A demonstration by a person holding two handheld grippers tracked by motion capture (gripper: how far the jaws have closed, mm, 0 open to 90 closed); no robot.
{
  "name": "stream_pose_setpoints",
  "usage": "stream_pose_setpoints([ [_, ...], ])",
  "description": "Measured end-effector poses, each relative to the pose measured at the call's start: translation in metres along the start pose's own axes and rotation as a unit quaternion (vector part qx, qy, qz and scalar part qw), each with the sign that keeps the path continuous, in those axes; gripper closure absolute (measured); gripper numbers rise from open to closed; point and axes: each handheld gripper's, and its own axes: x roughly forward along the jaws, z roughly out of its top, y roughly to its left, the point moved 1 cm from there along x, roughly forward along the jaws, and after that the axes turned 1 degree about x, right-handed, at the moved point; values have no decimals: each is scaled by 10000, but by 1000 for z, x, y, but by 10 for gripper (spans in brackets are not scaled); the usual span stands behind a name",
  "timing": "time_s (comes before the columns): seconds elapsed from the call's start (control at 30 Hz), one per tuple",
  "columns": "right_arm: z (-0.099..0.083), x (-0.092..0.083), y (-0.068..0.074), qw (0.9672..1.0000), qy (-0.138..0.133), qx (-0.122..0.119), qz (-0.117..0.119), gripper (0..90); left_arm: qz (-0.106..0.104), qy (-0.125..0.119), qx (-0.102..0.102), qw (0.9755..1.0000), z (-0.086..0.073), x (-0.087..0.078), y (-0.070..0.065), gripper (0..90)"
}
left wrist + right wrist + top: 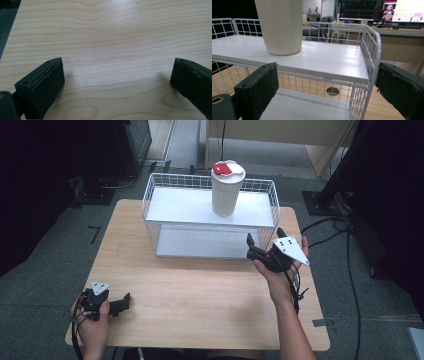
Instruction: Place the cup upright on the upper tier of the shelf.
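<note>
A white wire rack with two shelves is placed at the far side of the wooden table, and a tall cream cup with a red-marked lid is stood upright on its upper shelf; the lower shelf is bare. The right gripper is held just before the rack's right front corner with its jaws spread wide, nothing between them. The left gripper is kept low at the near left of the table, also wide open and empty

My left hand sits at seven o'clock, holding my left gripper low with its jaws spread wide and pointing toward three o'clock. My right hand is out at two o'clock, and my right gripper gapes wide, aimed toward eleven.
</note>
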Motion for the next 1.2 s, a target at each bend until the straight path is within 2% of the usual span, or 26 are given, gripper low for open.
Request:
stream_pose_setpoints([
  [0.57, -27, -37, -26, 9998, 96, 26, -163, 33, -2, 3, 4, 10000, 0, 0, 0, 0],
  [0.7, -34, -45, -32, 9995, 175, 71, -237, 32, -3, 3, 3, 10000, 0, 0, 0, 0],
  [0.83, -43, -53, -39, 9995, 215, 132, -210, 32, -4, 4, 3, 10000, 0, 0, 0, 0],
  [1.2, -66, -74, -58, 9979, 411, 164, -476, 32, -4, -2, -4, 10000, 0, 0, 0, 0],
])
